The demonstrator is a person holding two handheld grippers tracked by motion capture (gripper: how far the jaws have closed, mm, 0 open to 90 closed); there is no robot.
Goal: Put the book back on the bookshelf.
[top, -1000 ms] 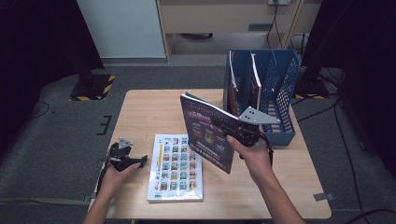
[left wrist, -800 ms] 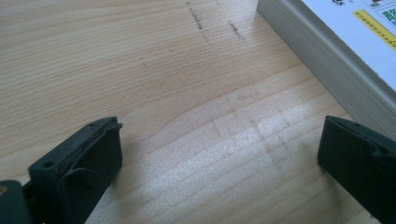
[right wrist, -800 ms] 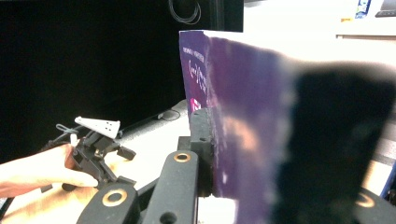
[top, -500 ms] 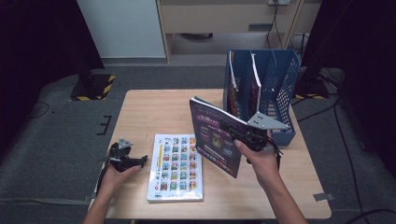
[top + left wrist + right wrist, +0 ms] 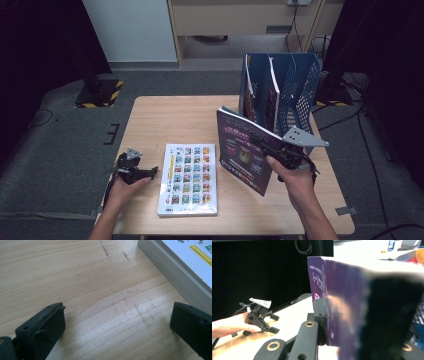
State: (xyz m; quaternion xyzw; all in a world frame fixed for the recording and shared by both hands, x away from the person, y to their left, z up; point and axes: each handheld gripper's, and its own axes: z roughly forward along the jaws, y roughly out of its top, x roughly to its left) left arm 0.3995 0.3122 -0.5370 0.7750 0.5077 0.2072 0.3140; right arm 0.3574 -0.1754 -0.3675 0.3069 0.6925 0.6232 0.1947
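My right gripper (image 5: 258,143) is shut on a purple magazine (image 5: 243,152) and holds it on edge above the table's right half, just in front of a blue file rack (image 5: 300,85). In the right gripper view the purple magazine (image 5: 337,297) is clamped between the jaws of that gripper (image 5: 347,322). A white book with a grid of colourful pictures (image 5: 190,177) lies flat at the front centre. My left gripper (image 5: 148,172) rests on the table left of that book, open. In the left gripper view its jaws (image 5: 117,320) stand wide apart over bare wood, beside the book's page edge (image 5: 172,277).
The blue rack stands at the back right of the wooden table (image 5: 165,120) and holds upright magazines (image 5: 260,95) in its left slots. Dark floor with cables (image 5: 360,120) surrounds the table. The left hand and its gripper (image 5: 265,322) appear in the right gripper view.
My right gripper has carried the purple magazine to the right, closer to the rack, and turned it more upright. The left gripper and the white book have stayed put.
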